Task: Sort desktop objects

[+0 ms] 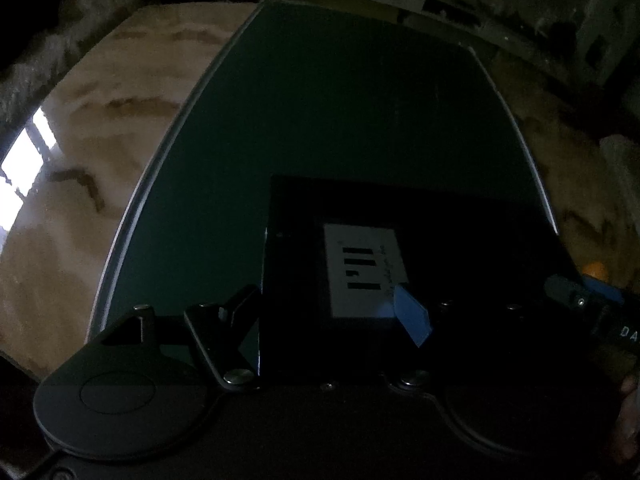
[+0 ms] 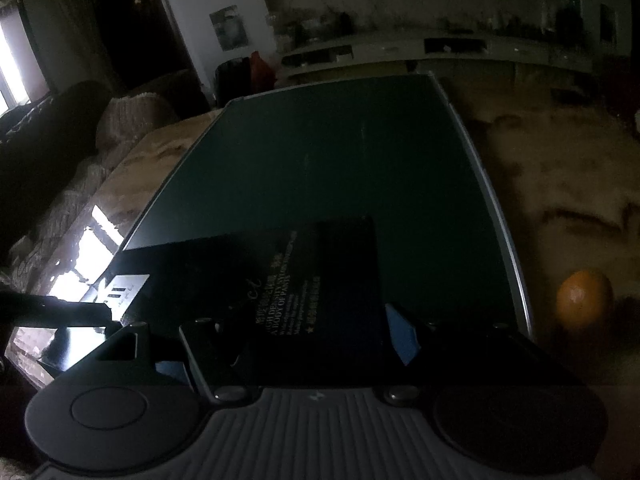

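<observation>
Dim room light falls on a marbled beige worktop (image 1: pixel 100 152) with a dark green mat (image 1: pixel 340 112) laid across it, filling the middle of both views. At the lower centre of each frame lies a flat black box (image 2: pixel 320 280); the left wrist view shows its white barcode label (image 1: pixel 362 268), the right wrist view its printed white lettering. An orange (image 2: pixel 585 299) sits on the bare worktop at the right edge, apart from the mat.

Both tools seem to be carrying the box together over the mat. To do this well, I judge the two hands should travel at a matched pace and keep the box level, so it neither twists nor slips from either side.

The left gripper (image 1: pixel 332 316) has its fingers (image 1: pixel 412 316) about half spread, one on either side of the box's near end, and looks to be clamped on it. The right gripper (image 2: pixel 312 344) is likewise half spread around the box's other end, its blue pad (image 2: pixel 404 336) against the box edge; the darkness leaves the exact contact uncertain.
</observation>
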